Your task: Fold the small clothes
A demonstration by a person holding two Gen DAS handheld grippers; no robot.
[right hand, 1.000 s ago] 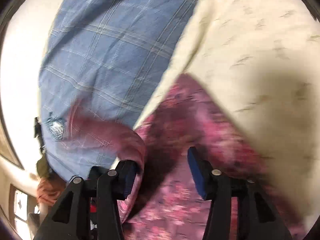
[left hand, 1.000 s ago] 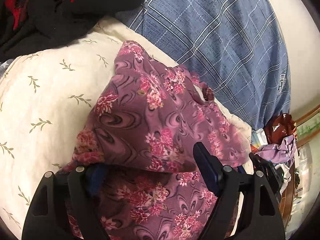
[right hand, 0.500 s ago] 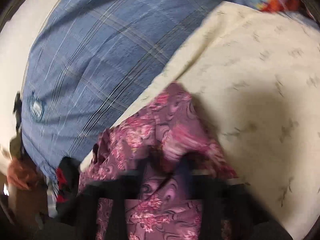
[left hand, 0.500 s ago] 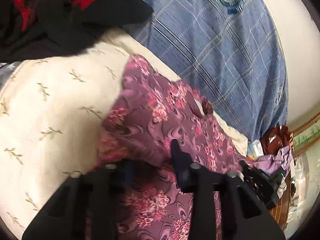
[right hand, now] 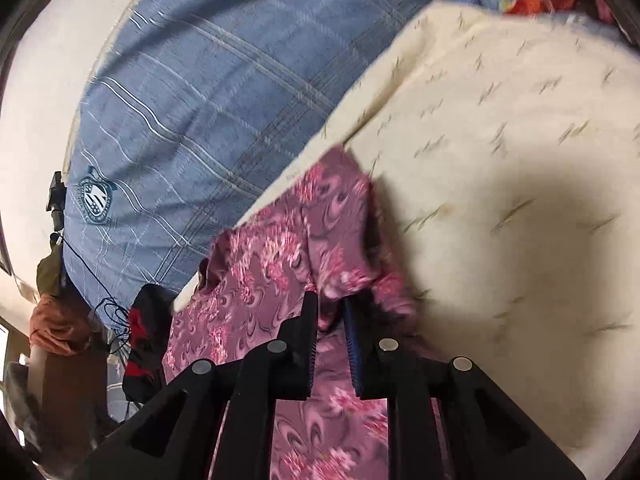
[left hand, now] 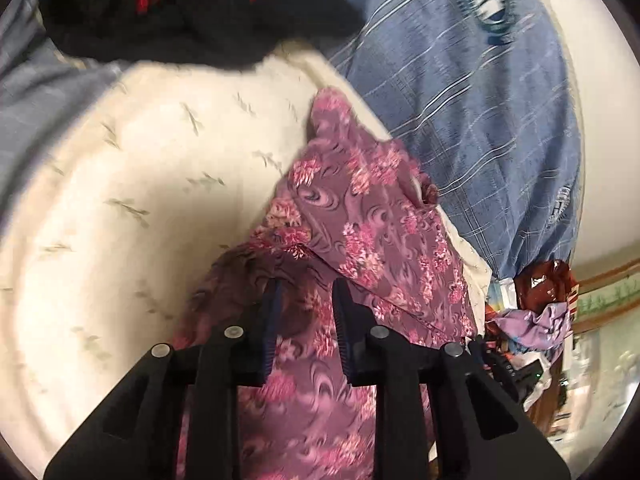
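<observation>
A small purple garment with pink flowers lies partly folded on a cream leaf-print cloth. My left gripper is shut on a fold of it at its near edge. In the right wrist view the same garment runs under my right gripper, whose jaws are closed on a bunched fold of it. Both grippers hold the cloth slightly raised off the cream surface.
A blue plaid sheet covers the bed beyond the cream cloth and also shows in the right wrist view. A black and red garment lies at the far left. Crumpled clothes are piled at the right edge.
Both grippers went from open around the garment to closed on folds of it. The garment's near edge has lifted and bunched, and both cameras have pulled back.
</observation>
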